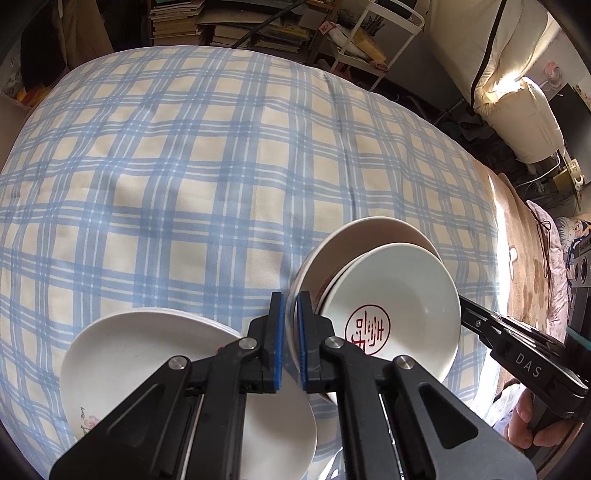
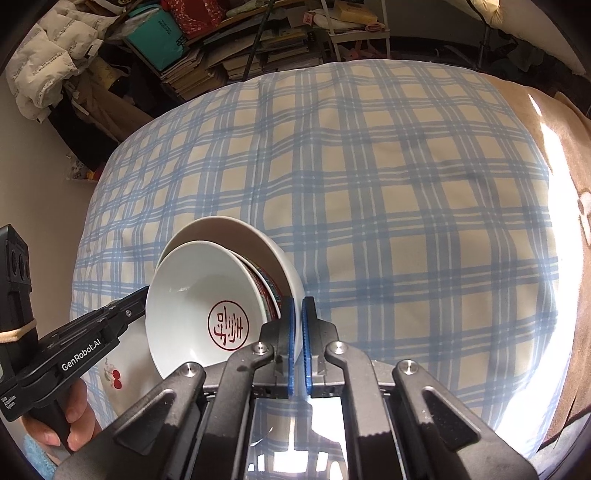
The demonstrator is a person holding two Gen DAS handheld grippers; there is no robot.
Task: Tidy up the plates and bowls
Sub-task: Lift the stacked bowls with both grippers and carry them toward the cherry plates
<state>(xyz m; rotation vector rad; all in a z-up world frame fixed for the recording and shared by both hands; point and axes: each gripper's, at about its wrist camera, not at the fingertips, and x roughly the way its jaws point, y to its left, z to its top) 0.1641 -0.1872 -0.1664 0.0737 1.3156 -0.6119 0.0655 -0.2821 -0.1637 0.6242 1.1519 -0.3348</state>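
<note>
Three nested bowls lean over the checked cloth: a large plain white bowl (image 1: 354,236) (image 2: 258,240), a bowl with a red-and-blue patterned rim (image 2: 271,295) inside it, and on top a white bowl with a red seal mark (image 1: 399,295) (image 2: 207,280). My left gripper (image 1: 291,325) (image 2: 142,297) is shut on one side of the large bowl's rim. My right gripper (image 2: 298,325) (image 1: 466,309) is shut on the opposite side of that rim. A stack of white plates (image 1: 129,354) lies just left of the bowls, the top one with a cherry motif (image 2: 122,362).
A blue-and-cream checked cloth (image 1: 207,155) (image 2: 388,192) covers the surface. Shelves of books (image 1: 229,26) and a white wire cart (image 1: 373,40) stand beyond its far edge. A brown blanket (image 2: 546,122) lies to the right. A hand (image 2: 74,417) grips the left tool's handle.
</note>
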